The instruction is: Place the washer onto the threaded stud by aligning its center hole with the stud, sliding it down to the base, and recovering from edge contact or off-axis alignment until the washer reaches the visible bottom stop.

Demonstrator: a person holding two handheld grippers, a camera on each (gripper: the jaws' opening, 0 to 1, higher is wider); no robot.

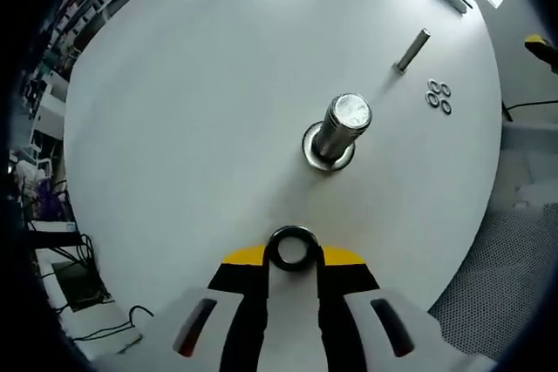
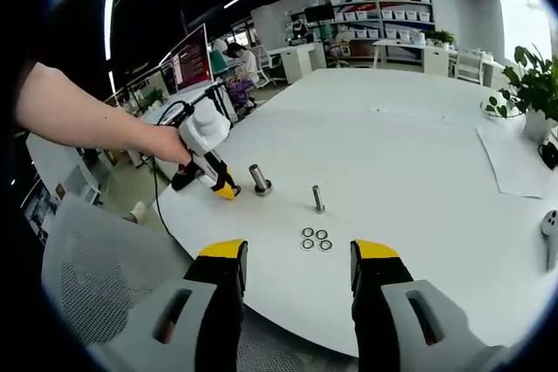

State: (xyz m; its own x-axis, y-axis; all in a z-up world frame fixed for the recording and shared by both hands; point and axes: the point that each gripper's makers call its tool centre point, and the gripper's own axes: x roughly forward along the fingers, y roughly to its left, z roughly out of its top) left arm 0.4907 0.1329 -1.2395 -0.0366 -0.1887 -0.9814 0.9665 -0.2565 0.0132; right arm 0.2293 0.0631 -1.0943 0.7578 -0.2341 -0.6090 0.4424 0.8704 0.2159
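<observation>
Steel washer [image 1: 292,248] sits pinched at the tips of the left tongs [image 1: 292,254], above the white worktop [image 1: 192,128] and short of the threaded stud [image 1: 338,131]. Its lower edge is hidden between the tips. Right tongs [image 2: 298,263] are spread, holding nothing, near three spare washers [image 2: 316,239].

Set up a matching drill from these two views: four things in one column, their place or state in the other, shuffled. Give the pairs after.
Things
1. dark metal ring washer
2. thick silver threaded stud
3. three small loose silver washers
4. right claw

Places or states
A. lying clustered flat on the round white table
B. open, holding nothing
C. pinched between the left claw tips
D. standing upright on its flanged base

Pairs: 1-C, 2-D, 3-A, 4-B
</observation>
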